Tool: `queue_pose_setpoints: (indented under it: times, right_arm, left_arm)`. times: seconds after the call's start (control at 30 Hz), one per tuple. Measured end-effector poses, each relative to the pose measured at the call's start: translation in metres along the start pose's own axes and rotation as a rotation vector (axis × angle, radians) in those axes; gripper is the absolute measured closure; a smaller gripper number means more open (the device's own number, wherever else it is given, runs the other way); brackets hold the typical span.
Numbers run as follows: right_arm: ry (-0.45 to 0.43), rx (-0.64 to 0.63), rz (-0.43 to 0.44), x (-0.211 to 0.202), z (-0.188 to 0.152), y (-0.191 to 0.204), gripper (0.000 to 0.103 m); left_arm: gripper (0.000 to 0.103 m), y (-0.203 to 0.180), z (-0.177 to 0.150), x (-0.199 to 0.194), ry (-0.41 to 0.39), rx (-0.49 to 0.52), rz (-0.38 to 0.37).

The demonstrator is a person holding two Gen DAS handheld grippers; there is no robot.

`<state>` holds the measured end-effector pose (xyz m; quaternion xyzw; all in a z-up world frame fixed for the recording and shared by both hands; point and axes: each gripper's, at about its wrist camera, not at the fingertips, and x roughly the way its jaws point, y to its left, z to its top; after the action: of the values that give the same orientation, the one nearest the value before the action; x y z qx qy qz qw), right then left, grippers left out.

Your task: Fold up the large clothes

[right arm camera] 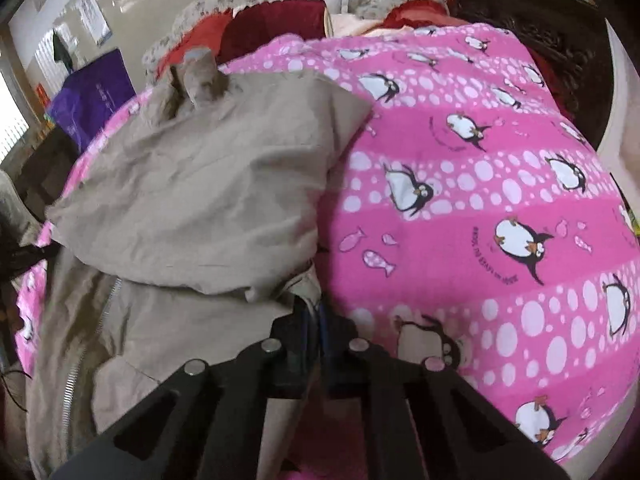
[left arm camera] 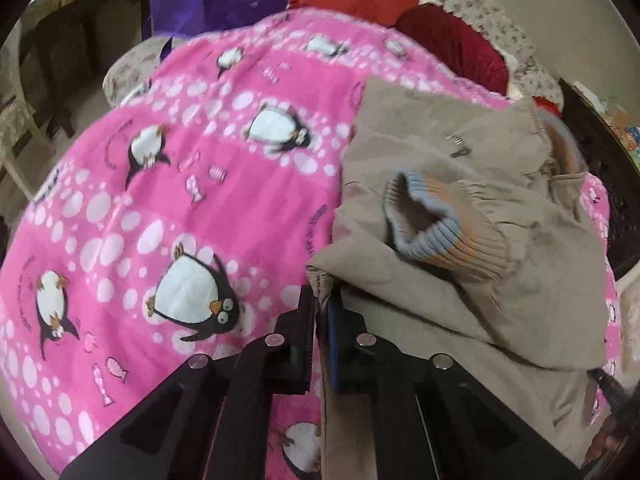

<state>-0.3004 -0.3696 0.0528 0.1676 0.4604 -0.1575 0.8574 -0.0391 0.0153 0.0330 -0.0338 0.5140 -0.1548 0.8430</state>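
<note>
The fold looks partly done, as far as these views allow a judgement. On the left, the left gripper has its fingers pressed together on a bunched edge of the jacket, pinching the cloth at the corner where the tan fabric meets the pink blanket. Just beyond that pinch a sleeve lies across the body of the jacket, its ribbed cuff (blue rim, orange stripes) gaping open toward the camera. So one sleeve seems already brought in over the front.

On the right, the right gripper is likewise closed on a fold of the jacket, at its edge beside the blanket. A broad flap of tan fabric lies doubled over the lower part, and the zipper runs down the near left side, seemingly open.

What seems left: the doubled layers are puffy and uneven, the edges do not line up, and the whole is not yet a compact bundle.

The jacket is tan, thin, creased and limp. It lies on the blanket, with red cushions behind it.
</note>
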Motion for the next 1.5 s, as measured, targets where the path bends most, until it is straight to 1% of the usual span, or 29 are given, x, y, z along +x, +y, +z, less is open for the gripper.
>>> queue_pose_setpoints:
  times: [0.07, 0.13, 0.17, 0.23, 0.27, 0.3, 0.33, 0.37, 0.4, 0.43, 0.5, 0.57, 0.6, 0.63, 0.7, 0.8, 0.9, 0.97, 1.1, 1.13, 1.17, 1.2, 1.23, 1.3, 1.33, 1.37, 1.43, 1.5]
  right_arm:
    - [0.027, -0.010, -0.032, 0.013, 0.000, 0.005, 0.099]
    - [0.029, -0.004, -0.036, 0.015, 0.001, 0.008, 0.099]
    - [0.028, 0.004, -0.026, 0.012, 0.002, 0.006, 0.099]
    - [0.028, 0.043, 0.026, 0.003, 0.004, -0.002, 0.097]
    - [0.036, 0.061, 0.049, -0.001, 0.004, -0.006, 0.094]
    - [0.048, 0.080, 0.076, -0.005, 0.003, -0.010, 0.086]
    - [0.060, 0.092, 0.097, -0.008, 0.001, -0.013, 0.074]
    - [0.070, 0.095, 0.110, -0.009, -0.001, -0.014, 0.068]
    - [0.086, 0.093, 0.124, -0.011, -0.005, -0.015, 0.061]
    - [0.106, 0.083, 0.133, -0.013, -0.010, -0.015, 0.061]
    - [0.144, 0.057, 0.157, -0.015, -0.018, -0.012, 0.061]
    - [0.177, 0.025, 0.189, -0.019, -0.028, -0.008, 0.056]
    - [0.192, 0.004, 0.204, -0.023, -0.035, -0.005, 0.050]
    - [0.198, -0.012, 0.213, -0.026, -0.040, -0.003, 0.046]
    - [0.195, -0.032, 0.237, -0.035, -0.052, 0.001, 0.044]
    - [0.191, -0.034, 0.259, -0.042, -0.066, 0.004, 0.042]
    - [0.186, -0.031, 0.265, -0.044, -0.078, 0.007, 0.042]
    - [0.180, -0.052, 0.263, -0.046, -0.083, 0.013, 0.042]
    - [0.155, -0.086, 0.266, -0.048, -0.095, 0.026, 0.042]
    - [0.152, -0.090, 0.269, -0.047, -0.094, 0.025, 0.042]
    - [0.144, -0.097, 0.270, -0.047, -0.095, 0.028, 0.042]
    - [0.133, -0.106, 0.268, -0.047, -0.095, 0.031, 0.051]
    - [0.126, -0.116, 0.270, -0.046, -0.096, 0.034, 0.070]
    - [0.116, -0.137, 0.258, -0.045, -0.097, 0.040, 0.086]
    - [0.107, -0.149, 0.236, -0.046, -0.097, 0.042, 0.100]
    - [0.097, -0.159, 0.208, -0.048, -0.095, 0.041, 0.101]
    - [0.073, -0.150, 0.214, -0.059, -0.092, 0.034, 0.101]
    - [0.039, -0.170, 0.188, -0.075, -0.089, 0.028, 0.102]
  left_arm:
    - [0.103, 0.004, -0.001, 0.006, 0.013, -0.031, 0.000]
    - [0.103, 0.005, -0.002, 0.005, 0.013, -0.037, -0.011]
    - [0.103, 0.004, -0.003, 0.002, 0.014, -0.029, -0.015]
    - [0.103, 0.005, -0.006, -0.002, 0.038, -0.028, -0.010]
    - [0.103, 0.005, -0.008, -0.004, 0.048, -0.032, -0.016]
    - [0.103, 0.006, -0.011, -0.010, 0.060, -0.041, -0.034]
    - [0.103, 0.006, -0.015, -0.014, 0.061, -0.041, -0.038]
    - [0.098, 0.008, -0.018, -0.020, 0.059, -0.037, -0.045]
    - [0.095, 0.008, -0.024, -0.028, 0.057, -0.027, -0.055]
    - [0.090, 0.007, -0.029, -0.033, 0.059, -0.018, -0.062]
    - [0.086, 0.005, -0.044, -0.042, 0.081, 0.002, -0.076]
    - [0.085, 0.003, -0.060, -0.049, 0.112, 0.027, -0.091]
    - [0.085, 0.001, -0.069, -0.053, 0.126, 0.044, -0.096]
    - [0.085, 0.000, -0.078, -0.056, 0.133, 0.056, -0.098]
    - [0.085, 0.001, -0.094, -0.063, 0.146, 0.064, -0.105]
    - [0.085, 0.006, -0.116, -0.070, 0.181, 0.045, -0.124]
    - [0.085, 0.007, -0.132, -0.075, 0.196, 0.042, -0.119]
    - [0.085, 0.010, -0.142, -0.077, 0.205, 0.037, -0.113]
    - [0.085, 0.014, -0.155, -0.074, 0.238, -0.008, -0.149]
    - [0.085, 0.012, -0.157, -0.073, 0.239, -0.013, -0.159]
    - [0.085, 0.009, -0.158, -0.074, 0.238, -0.012, -0.171]
    - [0.085, 0.005, -0.158, -0.073, 0.239, -0.010, -0.191]
    - [0.085, 0.002, -0.158, -0.072, 0.240, -0.012, -0.208]
    - [0.087, -0.006, -0.160, -0.070, 0.235, -0.001, -0.230]
    - [0.096, -0.011, -0.158, -0.068, 0.232, 0.013, -0.225]
    - [0.103, -0.013, -0.159, -0.069, 0.227, 0.038, -0.206]
    - [0.103, -0.013, -0.157, -0.079, 0.209, 0.066, -0.202]
    - [0.103, -0.008, -0.152, -0.094, 0.179, 0.092, -0.178]
